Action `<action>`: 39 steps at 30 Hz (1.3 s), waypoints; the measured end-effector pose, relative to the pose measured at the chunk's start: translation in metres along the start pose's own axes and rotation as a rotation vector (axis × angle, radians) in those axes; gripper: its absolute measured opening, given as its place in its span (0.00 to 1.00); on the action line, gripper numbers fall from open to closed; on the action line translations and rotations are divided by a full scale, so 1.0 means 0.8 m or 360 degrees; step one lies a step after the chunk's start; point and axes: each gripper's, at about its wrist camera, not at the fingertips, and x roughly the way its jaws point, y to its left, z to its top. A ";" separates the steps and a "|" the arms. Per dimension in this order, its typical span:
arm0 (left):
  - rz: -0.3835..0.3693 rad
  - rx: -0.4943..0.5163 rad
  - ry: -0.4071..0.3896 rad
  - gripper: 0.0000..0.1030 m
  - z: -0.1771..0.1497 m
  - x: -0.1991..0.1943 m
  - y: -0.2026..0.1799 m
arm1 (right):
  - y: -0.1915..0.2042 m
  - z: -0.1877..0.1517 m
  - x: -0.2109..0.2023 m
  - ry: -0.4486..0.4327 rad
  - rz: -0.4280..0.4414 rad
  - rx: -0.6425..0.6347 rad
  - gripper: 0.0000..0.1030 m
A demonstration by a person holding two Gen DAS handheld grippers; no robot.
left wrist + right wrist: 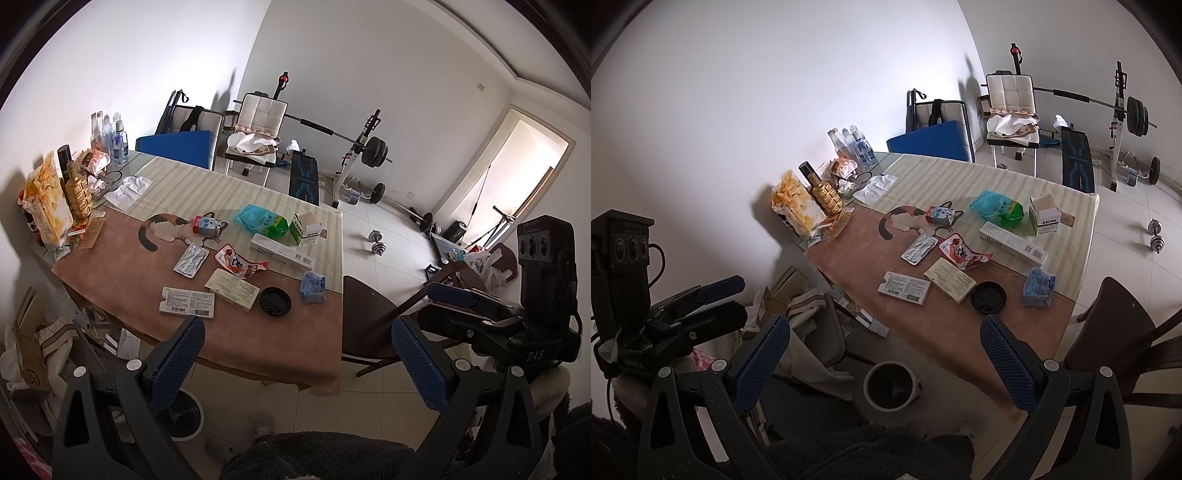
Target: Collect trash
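Note:
Litter lies on the cloth-covered table (pixel 240 347): a black lid (pixel 275 302), a crumpled blue packet (pixel 313 287), a white barcode box (pixel 187 302), a cream box (pixel 232 293), a red snack wrapper (pixel 238 262), a blister pack (pixel 191 260), a long toothpaste box (pixel 282 256), a green-blue bag (pixel 262 221) and a milk carton (pixel 207 226). A white round bin (pixel 891 384) stands on the floor by the table's near edge. My left gripper (pixel 297 362) is open and empty, short of the table. My right gripper (pixel 884 363) is also open and empty, above the bin.
A brown chair (pixel 364 314) stands at the table's right side. A chips bag (pixel 46 206), a gold bottle (pixel 78 192) and clear bottles (pixel 110 136) line the wall side. Cardboard and bags (pixel 33 362) clutter the floor on the left. A weight bench (pixel 304 179) and a dumbbell (pixel 376 242) stand beyond.

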 end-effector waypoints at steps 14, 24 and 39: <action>0.0083 -0.0004 -0.0005 1.00 0.001 0.004 -0.006 | 0.002 -0.001 0.000 -0.0025 -0.0020 0.0029 1.00; 0.0931 -0.0186 0.0077 1.00 0.000 0.118 0.067 | -0.025 0.015 0.089 0.0036 -0.0492 0.0037 1.00; 0.0982 -0.1264 0.0708 1.00 -0.009 0.414 0.264 | -0.275 0.117 0.451 0.0645 -0.0808 0.0044 1.00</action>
